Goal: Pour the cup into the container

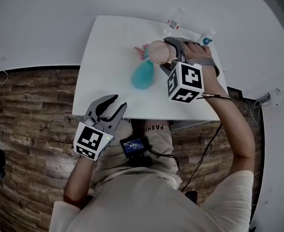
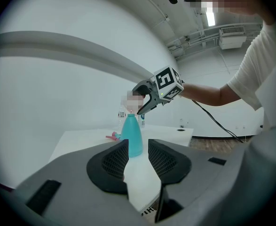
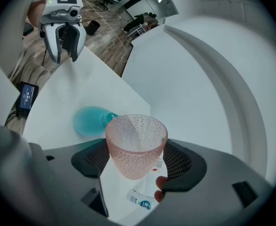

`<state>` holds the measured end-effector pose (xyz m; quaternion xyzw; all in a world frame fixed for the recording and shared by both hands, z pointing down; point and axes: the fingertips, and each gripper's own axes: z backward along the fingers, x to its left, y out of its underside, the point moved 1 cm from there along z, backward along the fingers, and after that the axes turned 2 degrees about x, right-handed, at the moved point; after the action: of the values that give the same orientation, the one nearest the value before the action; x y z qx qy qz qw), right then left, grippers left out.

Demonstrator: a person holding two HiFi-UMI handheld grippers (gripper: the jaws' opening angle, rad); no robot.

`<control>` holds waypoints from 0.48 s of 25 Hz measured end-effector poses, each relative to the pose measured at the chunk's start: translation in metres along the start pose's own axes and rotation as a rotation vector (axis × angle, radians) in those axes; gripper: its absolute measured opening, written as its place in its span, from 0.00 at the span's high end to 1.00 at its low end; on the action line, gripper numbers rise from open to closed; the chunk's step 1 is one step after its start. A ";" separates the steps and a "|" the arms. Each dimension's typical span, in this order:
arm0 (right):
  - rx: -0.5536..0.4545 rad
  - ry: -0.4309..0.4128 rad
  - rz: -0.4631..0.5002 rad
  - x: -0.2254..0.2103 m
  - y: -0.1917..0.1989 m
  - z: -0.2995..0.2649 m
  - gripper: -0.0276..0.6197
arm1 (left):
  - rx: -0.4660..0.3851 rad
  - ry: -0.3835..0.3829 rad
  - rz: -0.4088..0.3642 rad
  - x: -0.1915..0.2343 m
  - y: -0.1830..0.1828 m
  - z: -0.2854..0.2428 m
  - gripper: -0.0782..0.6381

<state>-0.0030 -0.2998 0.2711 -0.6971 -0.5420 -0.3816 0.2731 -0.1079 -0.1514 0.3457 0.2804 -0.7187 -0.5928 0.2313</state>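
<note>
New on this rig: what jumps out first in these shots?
A pink cup is clamped in the right tongs and tipped toward the neck of a teal bottle standing mid-table. The left tongs hang open and empty at the near edge of the white table, aimed at that bottle.

I'm holding the pink, dimpled, see-through cup (image 3: 135,145) pinched in my right tool (image 3: 137,163). It's leaning sideways, rim sitting just beside the narrow mouth of the teal flask-shaped container (image 1: 142,76), which is standing upright on the white desk (image 1: 108,57).
</note>
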 end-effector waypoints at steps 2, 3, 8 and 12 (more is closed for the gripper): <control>0.002 0.000 0.000 0.000 0.000 -0.001 0.40 | -0.001 -0.001 0.000 0.000 0.000 0.001 0.70; 0.003 0.000 0.001 0.000 0.001 -0.001 0.40 | -0.002 -0.001 0.001 0.000 0.000 0.001 0.69; 0.009 0.008 0.011 -0.001 0.002 -0.001 0.40 | 0.001 -0.001 0.007 -0.001 0.001 0.002 0.69; 0.013 0.013 0.019 0.000 0.004 -0.002 0.40 | 0.000 -0.003 0.010 0.001 0.003 0.001 0.69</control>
<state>0.0003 -0.3031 0.2723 -0.6979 -0.5362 -0.3800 0.2845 -0.1094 -0.1505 0.3479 0.2759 -0.7206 -0.5920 0.2329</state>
